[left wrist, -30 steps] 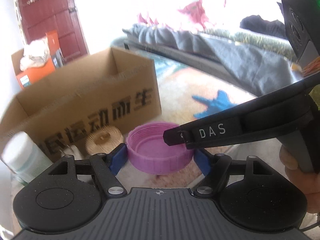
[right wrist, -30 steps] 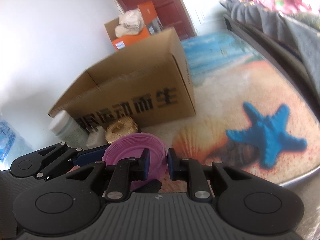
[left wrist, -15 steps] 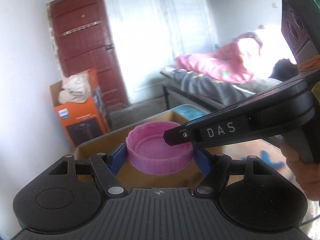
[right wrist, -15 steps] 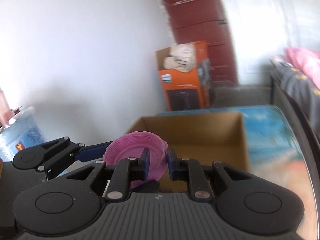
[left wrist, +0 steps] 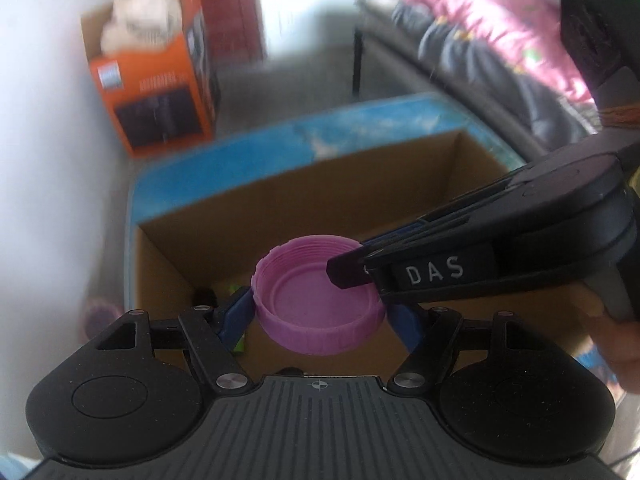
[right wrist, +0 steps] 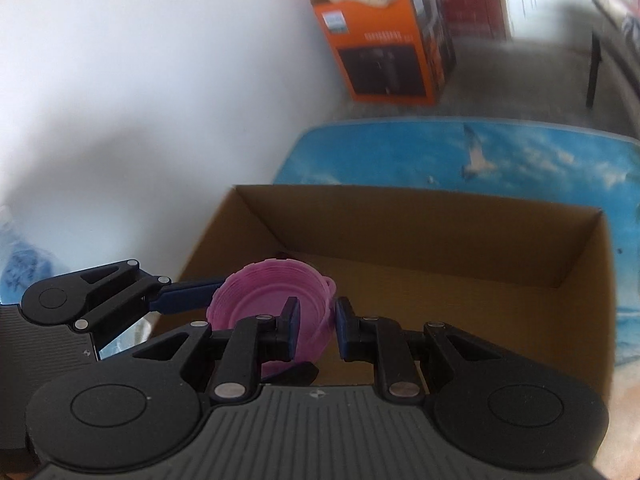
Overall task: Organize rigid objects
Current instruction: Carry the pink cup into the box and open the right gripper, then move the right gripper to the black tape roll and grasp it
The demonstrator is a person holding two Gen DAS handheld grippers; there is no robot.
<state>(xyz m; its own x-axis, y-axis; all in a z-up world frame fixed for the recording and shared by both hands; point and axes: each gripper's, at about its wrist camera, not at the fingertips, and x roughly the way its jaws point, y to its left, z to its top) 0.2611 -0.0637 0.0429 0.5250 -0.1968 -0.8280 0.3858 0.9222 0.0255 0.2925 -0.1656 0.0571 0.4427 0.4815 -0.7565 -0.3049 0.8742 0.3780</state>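
We see a bench [right wrist: 520, 152] topped with a blue sea-and-sky print, a gull painted on it; on it stands an open cardboard box [left wrist: 360, 184], brown and plain inside, with a few small dark and green things at its bottom that we cannot make out; beyond, on the floor by the white wall, an orange carton [right wrist: 384, 40] carries a blue-and-white label and a row of dark lettering, both too blurred for us to read, with pale cloth stuffed in its top; to the right a bed [left wrist: 500, 52] holds grey and pink bedding.

Our left gripper [left wrist: 320, 312] has its blue jaws spread wide and pressed on either side of a purple screw lid [left wrist: 316, 304], hollow side up, held above the box mouth; our right gripper [right wrist: 314, 326] comes in from the side, its jaws almost closed and pinching the lid's rim wall between them; on the side of that right gripper we read the white letters "DAS"; part of a hand [left wrist: 616, 344] shows beneath its handle.
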